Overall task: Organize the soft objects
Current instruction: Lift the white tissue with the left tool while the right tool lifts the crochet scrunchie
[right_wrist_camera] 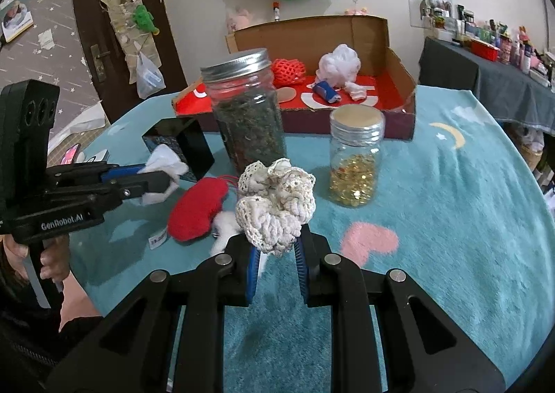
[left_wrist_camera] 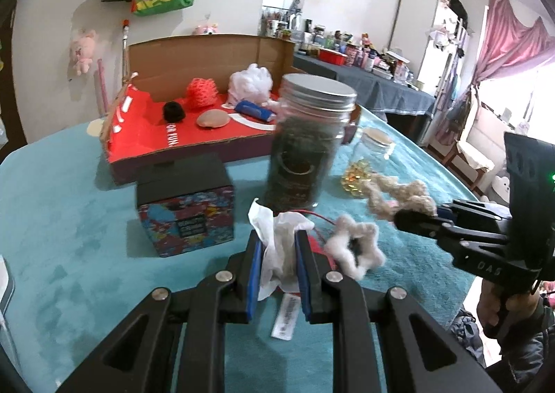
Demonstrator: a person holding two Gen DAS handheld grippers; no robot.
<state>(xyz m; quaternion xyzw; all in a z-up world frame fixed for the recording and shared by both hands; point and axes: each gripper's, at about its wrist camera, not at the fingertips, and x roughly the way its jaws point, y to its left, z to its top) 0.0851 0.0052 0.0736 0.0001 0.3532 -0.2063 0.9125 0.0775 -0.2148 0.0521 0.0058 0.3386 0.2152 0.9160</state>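
**Both claws loaded: tissue in L, crochet piece in R**

White tissue wad [left_wrist_camera: 277, 247] sits betw. my L claw [left_wrist_camera: 277, 275] pads, clamped, sticking up past the tips. Cream crochet piece [right_wrist_camera: 275, 205] is pinched the same way in my R claw [right_wrist_camera: 277, 268], bunched up above the tips and off the teal cloth [right_wrist_camera: 451, 219].

Just beyond the L claw's tips, to their R: red plush pouch [right_wrist_camera: 197, 212] lying on the cloth, fuzzy white scrunchie [left_wrist_camera: 357, 250] touching it. Seen from the R claw, both lie to its L, near.

Ahead of both claws: tall jar of dried leaves [left_wrist_camera: 305, 143], upright, lid on. Small jar w/ gold bits [right_wrist_camera: 355, 157] ahead-R of the R claw. Patterned black box [left_wrist_camera: 185, 205] ahead-L of the L claw.

Further back: open cardboard box [left_wrist_camera: 194, 136] w/ red lining, holding a red mesh ball [left_wrist_camera: 201, 92], white mesh pouf [left_wrist_camera: 251, 80], black pom [left_wrist_camera: 173, 111], tan pad [left_wrist_camera: 212, 118], blue roll [left_wrist_camera: 253, 111].
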